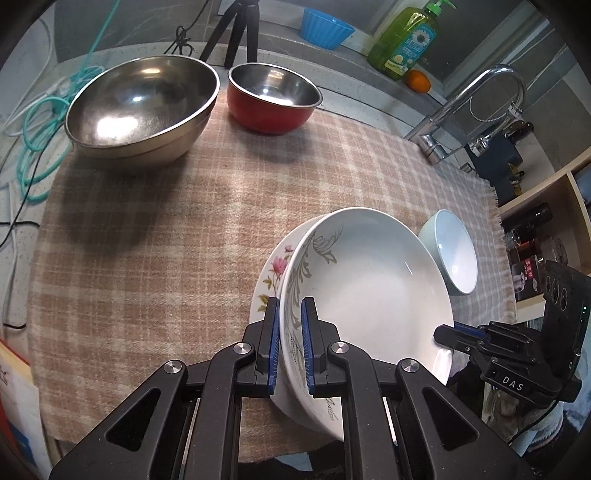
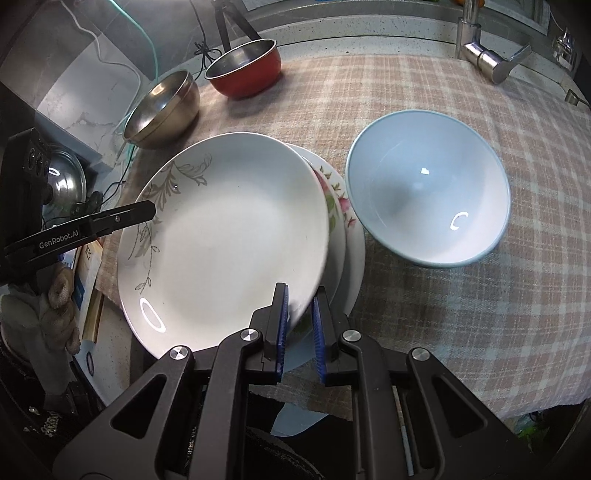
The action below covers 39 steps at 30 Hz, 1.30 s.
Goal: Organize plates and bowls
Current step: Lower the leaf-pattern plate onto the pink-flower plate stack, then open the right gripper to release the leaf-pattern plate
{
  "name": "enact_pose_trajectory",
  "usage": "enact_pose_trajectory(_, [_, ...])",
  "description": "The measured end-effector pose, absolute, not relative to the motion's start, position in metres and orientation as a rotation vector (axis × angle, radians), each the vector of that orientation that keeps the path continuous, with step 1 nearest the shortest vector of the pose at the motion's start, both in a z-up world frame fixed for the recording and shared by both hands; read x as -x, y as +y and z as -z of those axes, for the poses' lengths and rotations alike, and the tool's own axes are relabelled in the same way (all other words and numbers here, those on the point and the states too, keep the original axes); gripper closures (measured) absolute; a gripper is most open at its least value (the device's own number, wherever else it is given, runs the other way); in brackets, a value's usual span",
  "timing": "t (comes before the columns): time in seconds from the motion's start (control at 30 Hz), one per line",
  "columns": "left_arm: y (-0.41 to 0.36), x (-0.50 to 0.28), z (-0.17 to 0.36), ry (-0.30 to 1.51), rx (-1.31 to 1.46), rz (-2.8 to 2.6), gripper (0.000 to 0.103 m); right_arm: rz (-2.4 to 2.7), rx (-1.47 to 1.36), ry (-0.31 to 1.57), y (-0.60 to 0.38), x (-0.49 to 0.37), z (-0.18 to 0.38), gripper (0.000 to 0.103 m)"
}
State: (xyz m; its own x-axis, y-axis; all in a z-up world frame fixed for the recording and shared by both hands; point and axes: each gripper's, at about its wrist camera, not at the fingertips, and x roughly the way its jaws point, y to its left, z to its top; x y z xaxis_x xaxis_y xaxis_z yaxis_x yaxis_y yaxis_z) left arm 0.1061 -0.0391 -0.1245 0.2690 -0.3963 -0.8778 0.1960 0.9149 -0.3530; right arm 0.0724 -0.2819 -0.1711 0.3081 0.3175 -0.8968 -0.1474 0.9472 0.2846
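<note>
Nearest the left wrist camera, at the bottom centre of the frame, the left hand-held gripper [image 1: 289,345] is pinched narrow on the rim of a white plate with a grey leaf pattern [image 1: 369,280]. Its blue pads [image 1: 305,343] press on either side of the plate's edge. In the right wrist view the right hand-held gripper [image 2: 300,332] clamps the opposite rim of the same plate [image 2: 229,236] at the lower centre of the frame, its jaws also narrow around the edge. The plate is tilted, held between the two grippers above a plate with pink flowers [image 1: 271,273], which lies on a checked cloth [image 1: 166,221] covering the bench [image 1: 22,236]. The flowered plate [image 2: 338,206] shows under and to the right of the leaf plate in the right wrist view.

Just right of the plates a pale blue bowl [image 2: 428,188] stands upright on the cloth, apart from the flowered plate's rim. At the upper left of the left wrist frame a large steel bowl [image 1: 142,105] stands beside a red bowl with a steel inside [image 1: 273,98], the two close but not touching. A faucet [image 1: 476,107] rises at the upper right, with a green dish-soap bottle [image 1: 406,40], an orange [image 1: 417,80] and a blue ribbed bowl [image 1: 325,27] along the ledge behind. A gloved hand [image 2: 55,314] shows at the lower left of the right wrist view.
</note>
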Motion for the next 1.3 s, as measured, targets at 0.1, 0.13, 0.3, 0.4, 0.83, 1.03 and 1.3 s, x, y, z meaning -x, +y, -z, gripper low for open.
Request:
enact_pose_trajectory(0.1, [-0.042,-0.106,0.127,1.24,0.175,0.4,0.094,-0.301,-0.152,1.22,-0.282,-0.074,0.172,0.09])
enact_pose_trajectory(0.13, [-0.044,-0.106,0.128,1.242,0.176,0.398,0.094,-0.301,-0.15,1.22,-0.283,-0.074,0.171,0.09])
enact_pose_trajectory(0.3, [-0.045,-0.107,0.132,1.254,0.173,0.396,0.094,-0.299,-0.131,1.219,-0.28,-0.076,0.171,0.09])
enact_pose_trajectory(0.4, [-0.045,-0.108,0.134,1.257,0.167,0.394,0.094,-0.303,-0.102,1.219,-0.277,-0.076,0.17,0.088])
enact_pose_trajectory(0.83, [-0.051,-0.11,0.134,1.255,0.134,0.401,0.093,-0.297,-0.085,1.235,-0.279,-0.08,0.169,0.08])
enact_pose_trajectory(1.03, [-0.049,-0.112,0.135,1.259,0.143,0.406,0.093,-0.297,-0.068,1.236,-0.276,-0.079,0.169,0.08])
enact_pose_trajectory(1.3, [-0.045,-0.113,0.137,1.262,0.149,0.405,0.092,-0.286,-0.083,1.237,-0.278,-0.08,0.167,0.08])
